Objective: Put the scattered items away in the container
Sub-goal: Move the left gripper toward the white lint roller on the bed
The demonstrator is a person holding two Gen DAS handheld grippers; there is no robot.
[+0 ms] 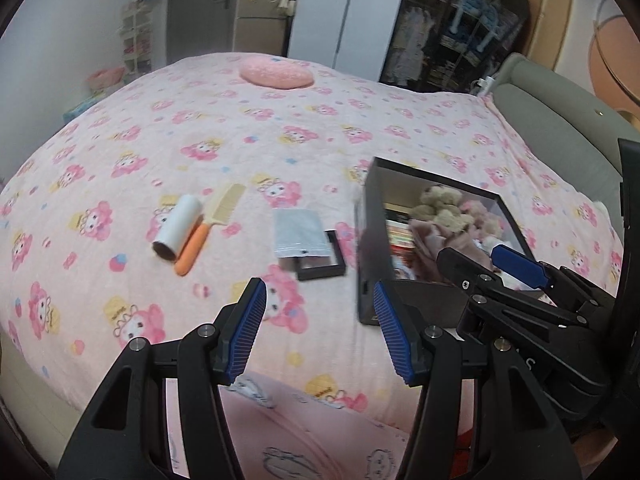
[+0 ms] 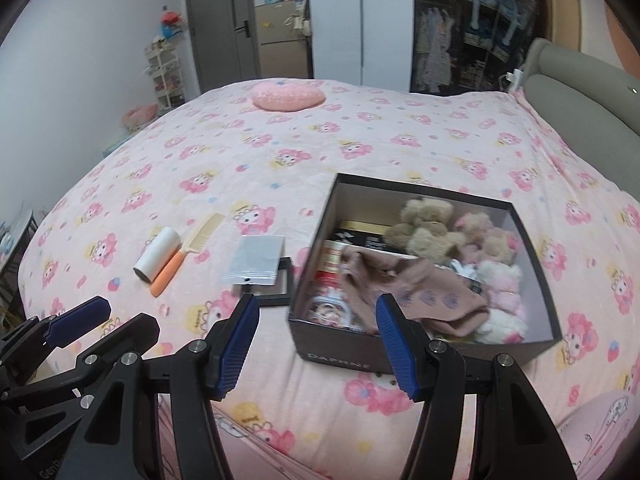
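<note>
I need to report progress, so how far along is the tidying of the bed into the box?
Partly done. The box already holds plush toys, a brown cloth and packets. Nothing is in hand: the left gripper and right gripper are both open and empty. Still out on the bed: the lint roller, comb, silver pouch and black frame.

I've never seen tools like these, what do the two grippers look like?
Both look alike: the left gripper and right gripper have black plastic frames with triangular cut-outs and silver bolts, each ending in two blue ribbed pads. No cables show.
</note>
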